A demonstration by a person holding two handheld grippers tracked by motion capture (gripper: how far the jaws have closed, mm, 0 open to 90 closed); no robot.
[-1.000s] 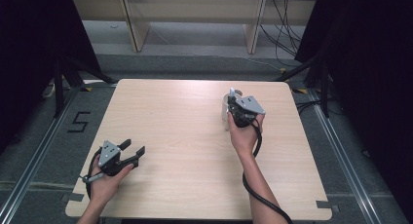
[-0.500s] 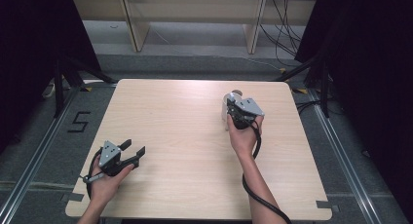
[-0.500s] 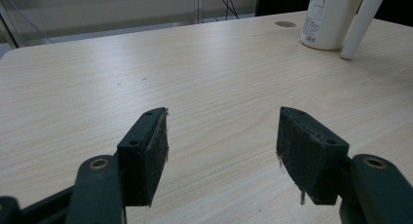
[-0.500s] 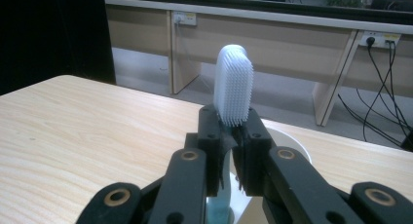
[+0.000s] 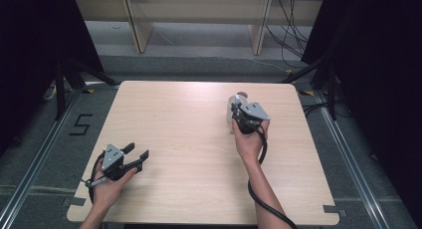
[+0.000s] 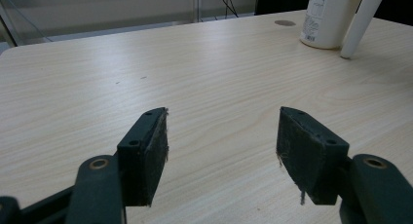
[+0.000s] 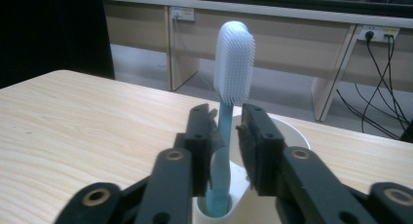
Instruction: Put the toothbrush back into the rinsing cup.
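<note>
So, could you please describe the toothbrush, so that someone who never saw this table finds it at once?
Look at the wooden table, far right part, where a white cup stands by the right claw. The toothbrush stands upright in that cup: blue handle, white bristle head on top, the one tall thin thing there.

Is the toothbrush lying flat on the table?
No, the toothbrush stands upright in the white cup, bristle head on top, in the right gripper view.
</note>
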